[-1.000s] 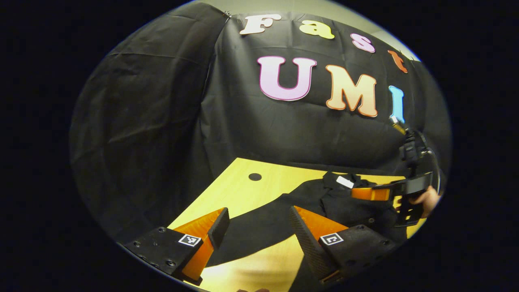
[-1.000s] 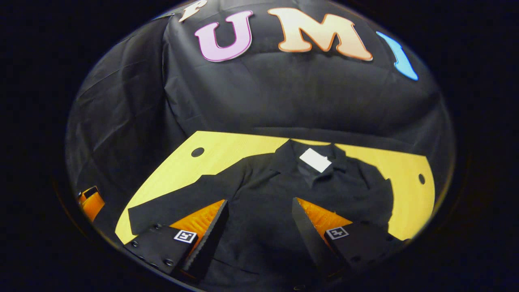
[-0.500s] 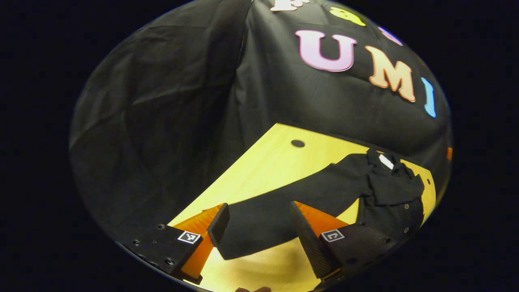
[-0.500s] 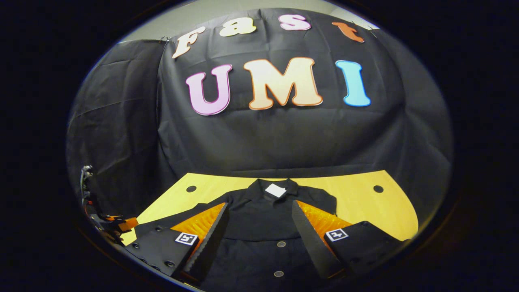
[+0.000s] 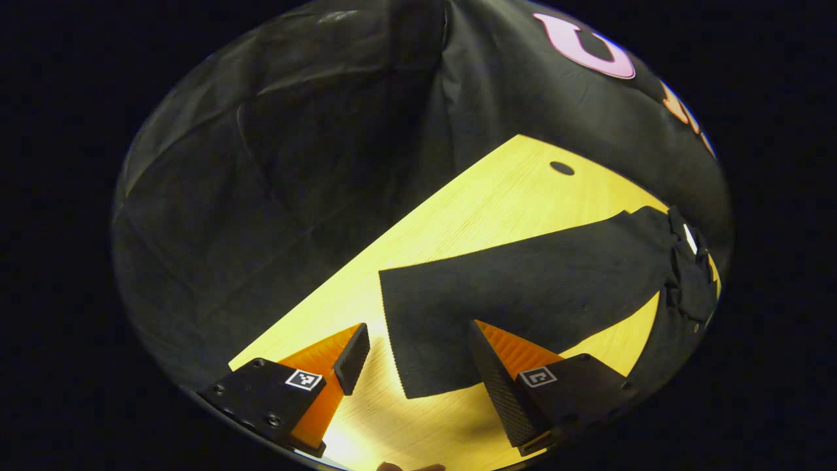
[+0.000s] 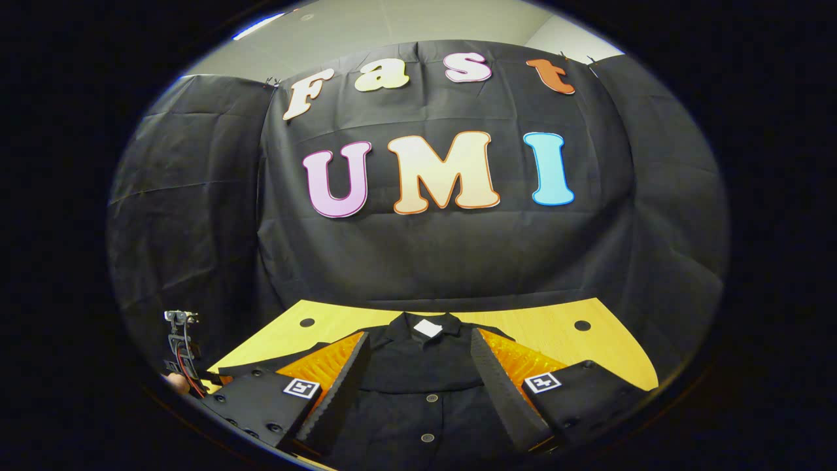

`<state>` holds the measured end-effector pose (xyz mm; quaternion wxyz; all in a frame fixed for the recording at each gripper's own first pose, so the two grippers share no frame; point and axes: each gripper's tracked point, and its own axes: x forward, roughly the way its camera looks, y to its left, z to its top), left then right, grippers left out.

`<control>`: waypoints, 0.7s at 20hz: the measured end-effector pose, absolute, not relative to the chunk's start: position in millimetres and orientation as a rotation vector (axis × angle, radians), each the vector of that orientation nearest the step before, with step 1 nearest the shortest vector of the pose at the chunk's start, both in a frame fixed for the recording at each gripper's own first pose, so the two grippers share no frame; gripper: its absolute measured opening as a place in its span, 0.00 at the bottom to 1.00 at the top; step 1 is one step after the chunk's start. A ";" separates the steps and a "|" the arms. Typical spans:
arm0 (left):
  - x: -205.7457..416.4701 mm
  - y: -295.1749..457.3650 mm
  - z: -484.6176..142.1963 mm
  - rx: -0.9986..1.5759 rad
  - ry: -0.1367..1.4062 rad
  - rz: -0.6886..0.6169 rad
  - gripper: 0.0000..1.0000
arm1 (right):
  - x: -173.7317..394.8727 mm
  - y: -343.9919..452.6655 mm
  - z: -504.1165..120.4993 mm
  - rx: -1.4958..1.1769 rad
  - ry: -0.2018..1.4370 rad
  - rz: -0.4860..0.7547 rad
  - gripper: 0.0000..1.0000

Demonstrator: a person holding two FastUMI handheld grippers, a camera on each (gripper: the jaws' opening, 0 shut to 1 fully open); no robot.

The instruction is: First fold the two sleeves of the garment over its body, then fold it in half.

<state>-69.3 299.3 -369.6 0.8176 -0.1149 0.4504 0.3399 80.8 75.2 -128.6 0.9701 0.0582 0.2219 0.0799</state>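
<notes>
A black buttoned shirt [image 6: 418, 373] lies flat on the yellow wooden table [image 6: 549, 327], collar and white neck label [image 6: 428, 328] toward the far wall. In the left gripper view one long sleeve [image 5: 523, 288] stretches flat across the table [image 5: 497, 196], its cuff end near me. My left gripper [image 5: 418, 356] hangs open just above that cuff, the fingers either side of its end, nothing held. My right gripper [image 6: 418, 366] is open over the shirt's buttoned front, well above it, holding nothing. The left gripper's device [image 6: 180, 347] and a hand appear at the lower left of the right gripper view.
The black cloth wall [image 6: 444, 255] closes the booth behind and left of the table. Two round cable holes sit near the table's far corners [image 6: 307, 322] [image 6: 582, 325]. Bare wood lies left of the sleeve [image 5: 418, 242] and right of the shirt.
My left gripper swung left and down toward the sleeve's cuff, which now sits between its fingers. My right gripper lifted and tilted up, away from the shirt's front.
</notes>
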 end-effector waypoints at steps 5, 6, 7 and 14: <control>-68.8 296.8 -369.7 -0.289 0.980 0.692 0.93 | 69.1 68.1 -133.6 0.095 0.467 0.166 0.97; -63.8 295.3 -373.0 -0.299 0.988 0.668 0.90 | 68.5 66.3 -135.1 0.098 0.472 0.165 0.98; -62.8 294.7 -370.8 -0.306 0.998 0.652 0.88 | 68.2 64.6 -136.4 0.098 0.476 0.162 0.97; -29.8 280.2 -373.9 -0.320 0.996 0.595 0.04 | 63.7 41.4 -137.9 0.094 0.468 0.115 0.98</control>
